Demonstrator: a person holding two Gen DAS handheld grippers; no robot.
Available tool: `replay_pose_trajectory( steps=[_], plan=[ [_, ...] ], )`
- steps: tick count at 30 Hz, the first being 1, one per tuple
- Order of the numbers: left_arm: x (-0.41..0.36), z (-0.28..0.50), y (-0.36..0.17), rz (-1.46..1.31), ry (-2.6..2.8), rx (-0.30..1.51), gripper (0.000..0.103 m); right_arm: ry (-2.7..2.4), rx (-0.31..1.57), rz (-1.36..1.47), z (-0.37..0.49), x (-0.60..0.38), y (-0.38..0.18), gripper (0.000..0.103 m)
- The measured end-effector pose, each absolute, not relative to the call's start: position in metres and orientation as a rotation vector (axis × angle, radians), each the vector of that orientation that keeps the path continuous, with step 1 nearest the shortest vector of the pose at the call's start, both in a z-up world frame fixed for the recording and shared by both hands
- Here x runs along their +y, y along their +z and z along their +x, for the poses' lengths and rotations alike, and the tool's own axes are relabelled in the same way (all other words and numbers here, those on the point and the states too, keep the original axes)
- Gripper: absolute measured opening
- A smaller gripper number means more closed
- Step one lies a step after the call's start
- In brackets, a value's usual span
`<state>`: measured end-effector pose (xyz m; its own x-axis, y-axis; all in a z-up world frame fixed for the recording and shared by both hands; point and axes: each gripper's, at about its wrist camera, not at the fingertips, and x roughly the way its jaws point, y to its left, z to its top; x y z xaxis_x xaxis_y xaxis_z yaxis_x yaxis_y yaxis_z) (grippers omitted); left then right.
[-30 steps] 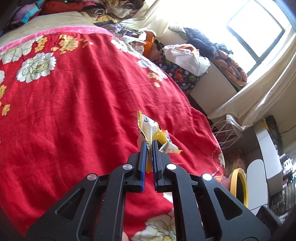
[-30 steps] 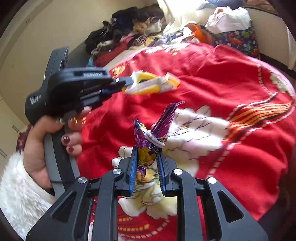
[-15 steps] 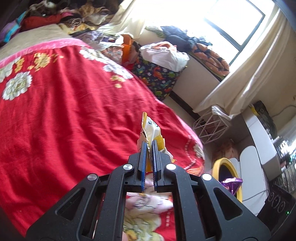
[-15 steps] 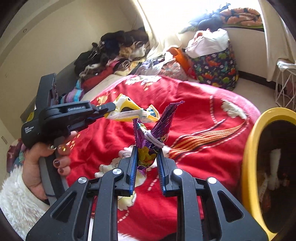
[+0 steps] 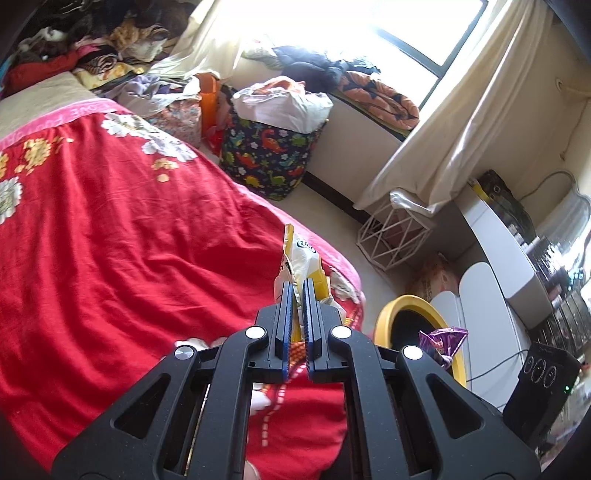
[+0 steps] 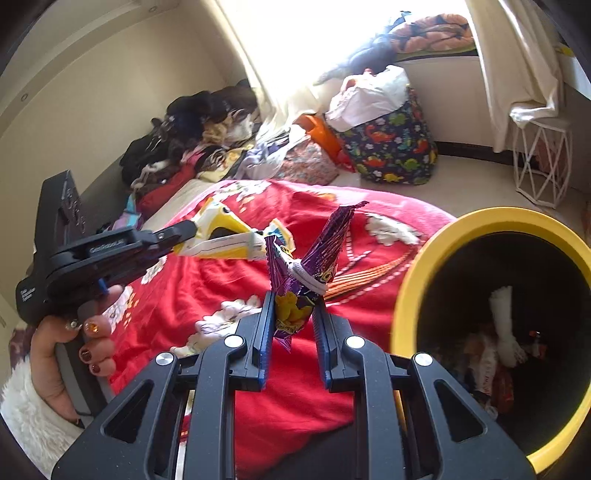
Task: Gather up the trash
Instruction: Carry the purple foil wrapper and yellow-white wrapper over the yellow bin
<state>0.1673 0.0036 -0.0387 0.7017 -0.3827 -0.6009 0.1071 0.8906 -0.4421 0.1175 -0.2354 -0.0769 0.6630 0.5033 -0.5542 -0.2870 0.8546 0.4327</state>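
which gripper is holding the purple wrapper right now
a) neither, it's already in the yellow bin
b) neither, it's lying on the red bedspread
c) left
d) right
d: in the right wrist view the purple wrapper sits pinched in the right gripper, up off the red bedspread and beside the yellow bin, while the left gripper holds a yellow wrapper.

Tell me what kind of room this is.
Most likely a lived-in bedroom: a bed under a red floral bedspread, clothes heaped at its far end, a curtained window, and a yellow-rimmed trash bin beside the bed.
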Motion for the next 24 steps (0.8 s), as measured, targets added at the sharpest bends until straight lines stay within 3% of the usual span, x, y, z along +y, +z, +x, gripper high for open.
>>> replay_pose_trajectory(
  steps=[24],
  plan=[
    [-0.073,0.158,-0.032,-0.306,-0.426,0.765,0.003,0.232,0.701,0.388,0.108,-0.327,-0.083,0.019]
  ],
)
